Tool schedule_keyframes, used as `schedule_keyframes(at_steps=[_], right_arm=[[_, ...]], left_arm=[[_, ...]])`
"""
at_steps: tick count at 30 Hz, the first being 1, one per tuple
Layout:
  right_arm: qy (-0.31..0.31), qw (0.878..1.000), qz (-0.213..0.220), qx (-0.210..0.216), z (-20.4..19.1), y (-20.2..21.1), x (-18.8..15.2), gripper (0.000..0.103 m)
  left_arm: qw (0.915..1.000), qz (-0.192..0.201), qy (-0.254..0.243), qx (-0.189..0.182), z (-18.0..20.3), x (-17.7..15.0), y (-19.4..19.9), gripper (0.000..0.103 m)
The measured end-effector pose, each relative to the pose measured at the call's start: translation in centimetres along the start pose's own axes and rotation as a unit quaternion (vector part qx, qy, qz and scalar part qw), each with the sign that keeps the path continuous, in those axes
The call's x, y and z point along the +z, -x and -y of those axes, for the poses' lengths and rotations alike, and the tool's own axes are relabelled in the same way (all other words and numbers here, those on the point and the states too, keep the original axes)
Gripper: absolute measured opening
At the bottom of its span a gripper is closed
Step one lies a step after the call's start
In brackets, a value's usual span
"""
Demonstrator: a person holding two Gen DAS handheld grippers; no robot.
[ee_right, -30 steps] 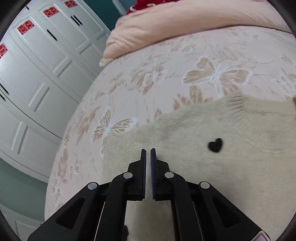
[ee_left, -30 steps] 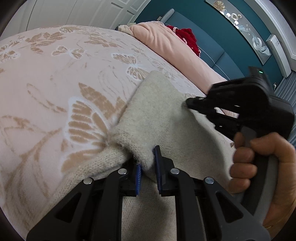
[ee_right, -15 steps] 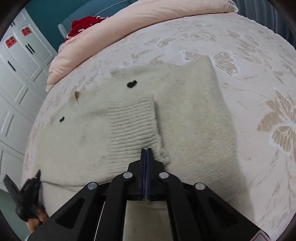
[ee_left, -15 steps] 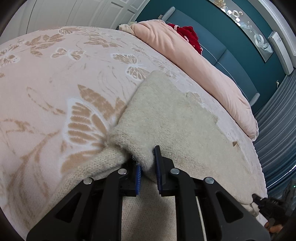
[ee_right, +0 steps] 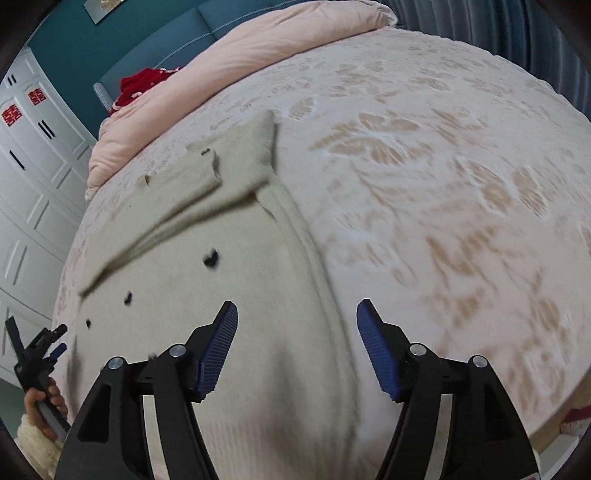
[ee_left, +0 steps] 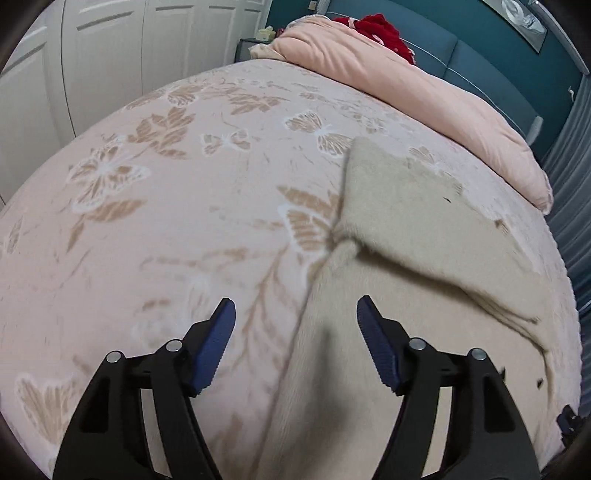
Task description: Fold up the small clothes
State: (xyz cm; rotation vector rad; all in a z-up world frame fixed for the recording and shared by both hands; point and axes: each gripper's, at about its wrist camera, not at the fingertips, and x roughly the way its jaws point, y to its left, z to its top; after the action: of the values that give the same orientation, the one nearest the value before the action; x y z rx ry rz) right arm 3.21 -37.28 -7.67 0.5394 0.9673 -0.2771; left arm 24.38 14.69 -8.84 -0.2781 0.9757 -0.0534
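Cream fuzzy knit sweater (ee_right: 258, 332) flat on pink butterfly-print bed (ee_right: 443, 166), sleeves folded in. Both hand-held grippers, left (ee_left: 295, 319) and right (ee_right: 297, 319), jaws opening, nothing between. Risk: loose sleeve slides, fold undone.

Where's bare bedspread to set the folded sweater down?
Free: the bedspread between the sweater and the wardrobe doors; also the sweater's other side toward the curtain. Crowded: the head end, with the pink duvet and red fabric.
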Motion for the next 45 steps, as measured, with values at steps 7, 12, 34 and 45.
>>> schedule_keyframes(at_steps=[7, 12, 34, 45], right_arm=[[-0.054, 0.993, -0.089, 0.06, 2.7, 1.7, -8.2, 0.069], [-0.05, 0.989, -0.088, 0.11, -0.3, 0.9, -10.1, 0.083], [-0.032, 0.984, -0.03, 0.173, -2.1, 7.2, -7.7, 0.008], [0.135, 0.965, -0.182, 0.131, 0.5, 15.2, -16.7, 0.007]], left_arm=[[0.9921, -0.109, 0.026, -0.057, -2.1, -10.8, 5.3, 0.093], [0.9914, -0.079, 0.06, -0.085, -1.4, -14.8, 7.3, 0.098], [0.9782, -0.059, 0.091, -0.177, -1.7, -11.8, 13.9, 0.006], [0.9711, -0.137, 0.01, -0.195, -3.7, -19.8, 23.3, 0.006]])
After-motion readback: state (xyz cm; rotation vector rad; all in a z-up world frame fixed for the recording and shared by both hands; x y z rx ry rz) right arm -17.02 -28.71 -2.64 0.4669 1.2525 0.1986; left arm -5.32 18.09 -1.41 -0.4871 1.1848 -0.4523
